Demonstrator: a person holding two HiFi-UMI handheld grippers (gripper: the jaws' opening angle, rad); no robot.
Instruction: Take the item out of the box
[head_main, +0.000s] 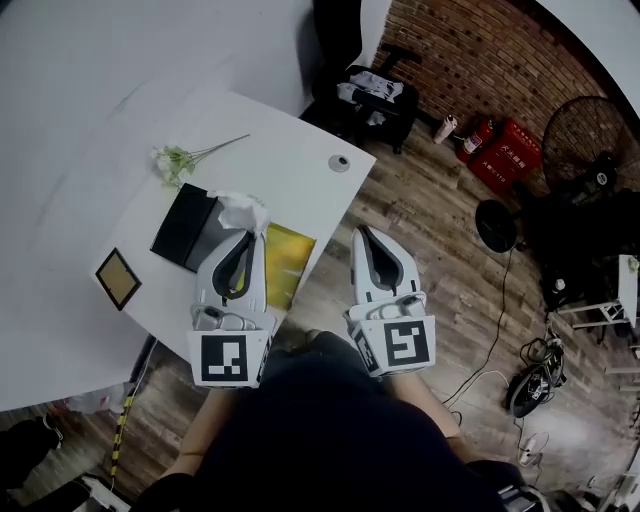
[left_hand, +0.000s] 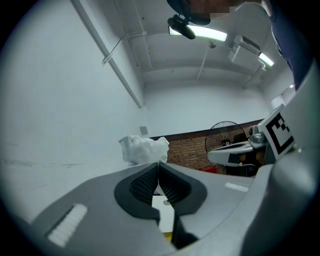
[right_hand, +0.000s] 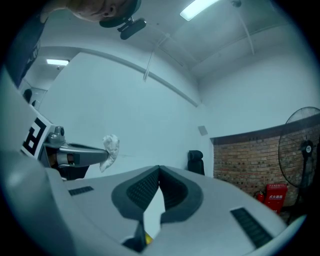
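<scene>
A black box (head_main: 183, 228) lies on the white table (head_main: 280, 150). My left gripper (head_main: 250, 233) is shut on a crumpled white paper wad (head_main: 243, 211) just right of the box, above the table. In the left gripper view the paper wad (left_hand: 142, 149) sticks out past the closed tips of the left gripper (left_hand: 158, 163). My right gripper (head_main: 365, 233) hovers beyond the table's edge over the wooden floor, shut with nothing in it. The right gripper view shows the right gripper (right_hand: 159, 168) with tips together, and the paper wad (right_hand: 111, 149) at its left.
A yellow sheet (head_main: 284, 262) lies under the left gripper at the table edge. A gold-framed square (head_main: 118, 278), a flower sprig (head_main: 178, 160) and a round disc (head_main: 339, 162) are on the table. A black chair (head_main: 365, 95), fans (head_main: 590, 150) and cables (head_main: 530, 385) stand on the floor.
</scene>
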